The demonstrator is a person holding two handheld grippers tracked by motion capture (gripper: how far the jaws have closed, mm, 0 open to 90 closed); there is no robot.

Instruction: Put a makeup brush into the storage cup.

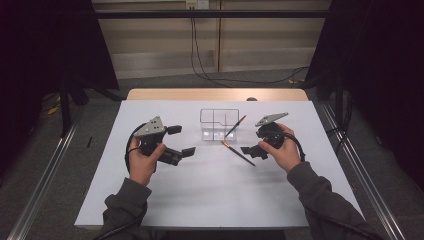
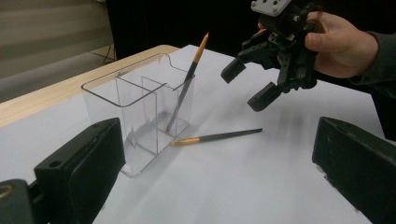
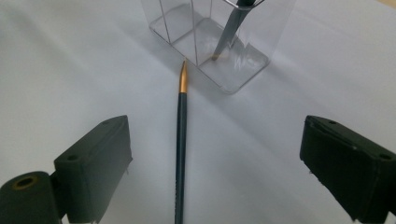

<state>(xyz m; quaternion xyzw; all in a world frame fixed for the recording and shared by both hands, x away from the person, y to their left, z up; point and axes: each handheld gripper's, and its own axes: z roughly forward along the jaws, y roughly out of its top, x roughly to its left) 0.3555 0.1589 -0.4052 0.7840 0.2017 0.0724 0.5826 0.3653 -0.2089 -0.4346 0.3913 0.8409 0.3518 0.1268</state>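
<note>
A white-topped table (image 1: 210,190) carries 2 things; a clear divided holder (image 1: 219,125) stands near its far edge; 1 dark pencil (image 1: 238,153) lies flat just beside it.

Lab: black curtains (image 1: 60,45), rail frame (image 1: 45,170)

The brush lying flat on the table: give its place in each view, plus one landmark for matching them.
High view: the brush lies just right of centre, in front of the clear holder, beside the right gripper.
Left gripper view: centre, right of the holder's base.
Right gripper view: centre, between the open jaws, gold tip toward the holder.
Shared landmark: the holder with a second brush standing inside.
</note>
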